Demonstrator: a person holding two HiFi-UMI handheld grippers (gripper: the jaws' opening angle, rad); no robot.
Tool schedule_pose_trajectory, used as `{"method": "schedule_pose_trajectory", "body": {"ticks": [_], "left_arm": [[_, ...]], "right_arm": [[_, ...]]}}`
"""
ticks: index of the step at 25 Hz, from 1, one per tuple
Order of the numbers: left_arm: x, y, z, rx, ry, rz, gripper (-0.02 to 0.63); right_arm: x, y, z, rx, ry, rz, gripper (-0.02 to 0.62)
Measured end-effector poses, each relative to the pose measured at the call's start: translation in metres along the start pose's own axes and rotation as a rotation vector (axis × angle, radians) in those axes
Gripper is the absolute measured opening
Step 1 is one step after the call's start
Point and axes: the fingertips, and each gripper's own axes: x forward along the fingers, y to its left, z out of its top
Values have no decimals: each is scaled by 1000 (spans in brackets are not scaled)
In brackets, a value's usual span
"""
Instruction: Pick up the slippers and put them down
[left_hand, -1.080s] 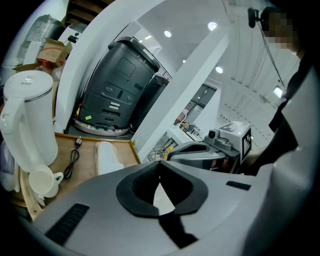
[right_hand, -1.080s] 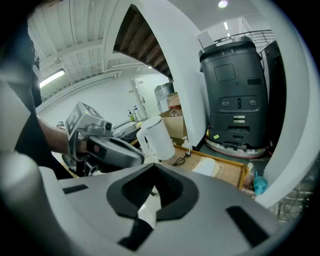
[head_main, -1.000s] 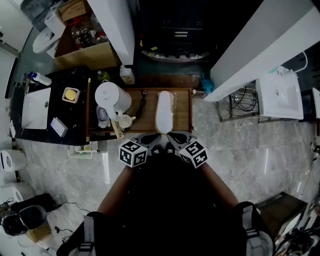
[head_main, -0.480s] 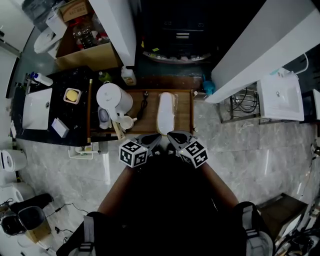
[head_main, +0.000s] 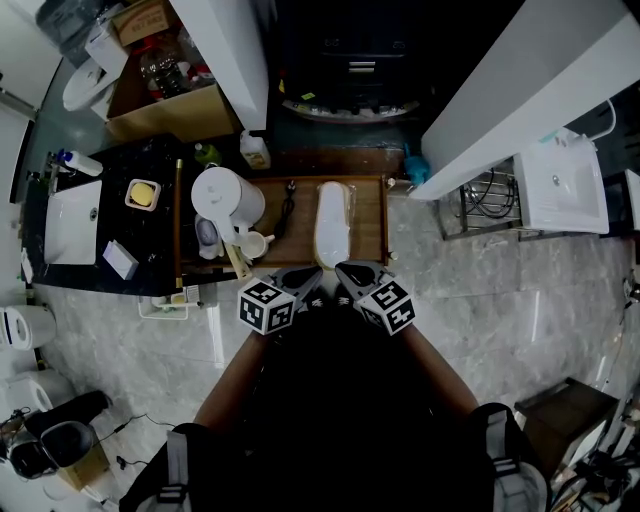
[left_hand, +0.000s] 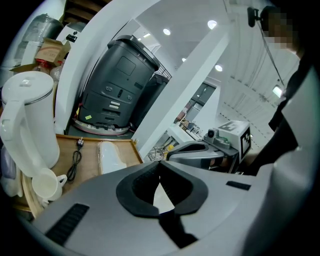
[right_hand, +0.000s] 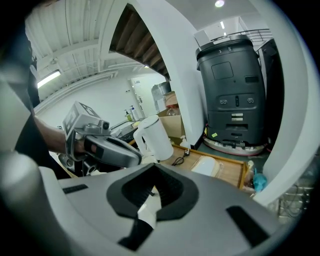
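A pair of white slippers (head_main: 331, 222), stacked and wrapped in clear plastic, lies lengthwise on a wooden tray (head_main: 368, 225). The slippers also show in the left gripper view (left_hand: 111, 156) and the right gripper view (right_hand: 206, 165). My left gripper (head_main: 312, 279) and right gripper (head_main: 344, 272) hang side by side at the tray's near edge, just short of the slippers' near end. Both are shut with nothing between their jaws, which meet in the left gripper view (left_hand: 160, 168) and the right gripper view (right_hand: 155, 173).
A white kettle (head_main: 225, 195), a white cup (head_main: 252, 243) and a black power cord (head_main: 285, 205) share the tray's left half. A black counter with a sink (head_main: 72, 215) lies to the left. A dark machine (head_main: 350, 60) stands behind the tray, a wire rack (head_main: 485, 200) to the right.
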Motion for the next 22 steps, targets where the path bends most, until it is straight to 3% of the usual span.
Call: {"method": "schedule_pose_trajectory", "body": {"ticks": [9, 22], "left_arm": [[5, 0, -5, -59, -2, -38, 12], [24, 18, -12, -65, 23, -24, 14]], "right_arm": [[2, -6, -14, 37, 42, 0, 8], [7, -30, -31, 98, 54, -9, 8]]}}
